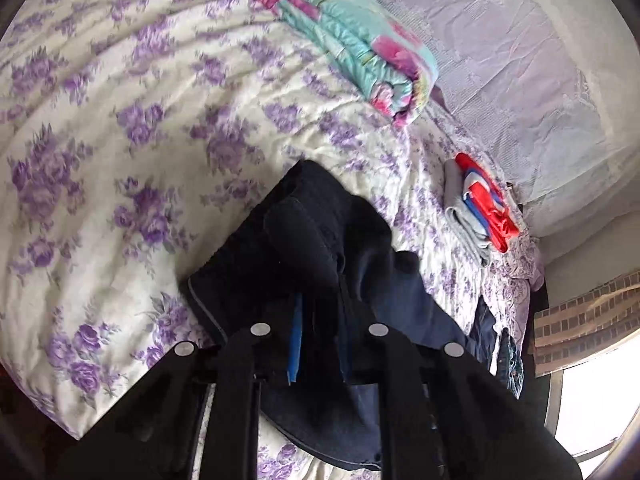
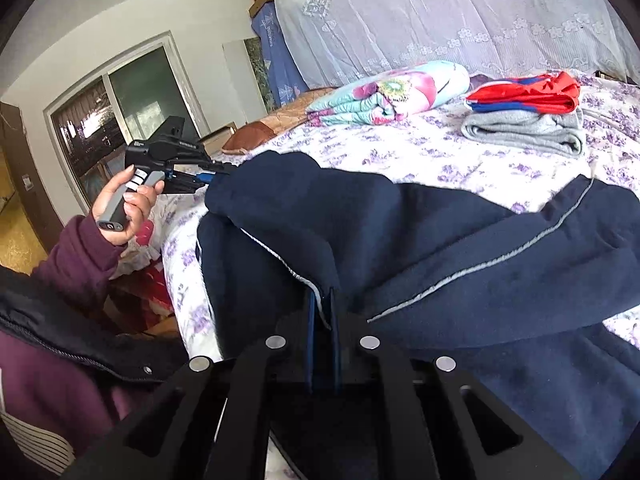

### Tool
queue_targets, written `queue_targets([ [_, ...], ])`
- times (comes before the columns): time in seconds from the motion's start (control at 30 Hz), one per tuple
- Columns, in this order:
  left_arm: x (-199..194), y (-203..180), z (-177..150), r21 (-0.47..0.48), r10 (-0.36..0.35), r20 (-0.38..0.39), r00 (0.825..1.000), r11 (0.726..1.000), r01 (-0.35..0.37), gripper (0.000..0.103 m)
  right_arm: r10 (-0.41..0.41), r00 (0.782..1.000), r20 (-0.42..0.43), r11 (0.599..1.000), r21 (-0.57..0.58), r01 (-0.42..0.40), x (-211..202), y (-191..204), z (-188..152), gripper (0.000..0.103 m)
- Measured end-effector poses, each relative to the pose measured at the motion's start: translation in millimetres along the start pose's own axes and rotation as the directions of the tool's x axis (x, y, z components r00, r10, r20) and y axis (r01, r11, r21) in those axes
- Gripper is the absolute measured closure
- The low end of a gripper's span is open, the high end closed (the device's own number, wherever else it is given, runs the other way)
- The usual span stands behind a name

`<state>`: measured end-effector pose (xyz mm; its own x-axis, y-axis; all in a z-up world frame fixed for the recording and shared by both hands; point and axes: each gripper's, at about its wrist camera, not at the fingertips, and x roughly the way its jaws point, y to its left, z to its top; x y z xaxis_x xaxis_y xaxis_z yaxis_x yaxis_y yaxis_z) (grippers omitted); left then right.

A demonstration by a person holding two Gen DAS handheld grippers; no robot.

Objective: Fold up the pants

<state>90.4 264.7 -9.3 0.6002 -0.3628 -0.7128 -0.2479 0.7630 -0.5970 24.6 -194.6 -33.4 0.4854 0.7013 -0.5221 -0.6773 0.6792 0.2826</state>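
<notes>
Dark navy pants (image 2: 460,248) with a thin grey side stripe lie partly folded on the floral bedsheet (image 2: 460,160). My right gripper (image 2: 322,320) is shut on a fold of the pants at its near edge. My left gripper (image 1: 320,320) is shut on another edge of the pants (image 1: 304,232) and lifts it off the sheet. It also shows in the right wrist view (image 2: 216,174), held in a hand at the left and pinching the pants' far-left corner.
A folded pink and teal quilt (image 2: 392,92) lies at the back of the bed. A stack of folded red, blue and grey clothes (image 2: 528,116) sits at the right. A lace curtain (image 2: 460,20) hangs behind. More dark clothes (image 1: 500,344) lie at the bed's edge.
</notes>
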Motion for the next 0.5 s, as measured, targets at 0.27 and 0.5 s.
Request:
queue_targets([
  [0.27, 21, 31, -15, -0.003, 0.039, -0.109, 0.993, 0.999, -0.039, 0.079, 0.017, 0.993, -0.119, 0.998, -0.06, -0.024, 16, 18, -18, 0.096],
  [0.5, 18, 23, -5, 0.012, 0.002, -0.018, 1.0, 1.0, -0.002, 0.085, 0.047, 0.995, -0.092, 0.997, -0.051, -0.052, 12, 22, -18, 0.096],
])
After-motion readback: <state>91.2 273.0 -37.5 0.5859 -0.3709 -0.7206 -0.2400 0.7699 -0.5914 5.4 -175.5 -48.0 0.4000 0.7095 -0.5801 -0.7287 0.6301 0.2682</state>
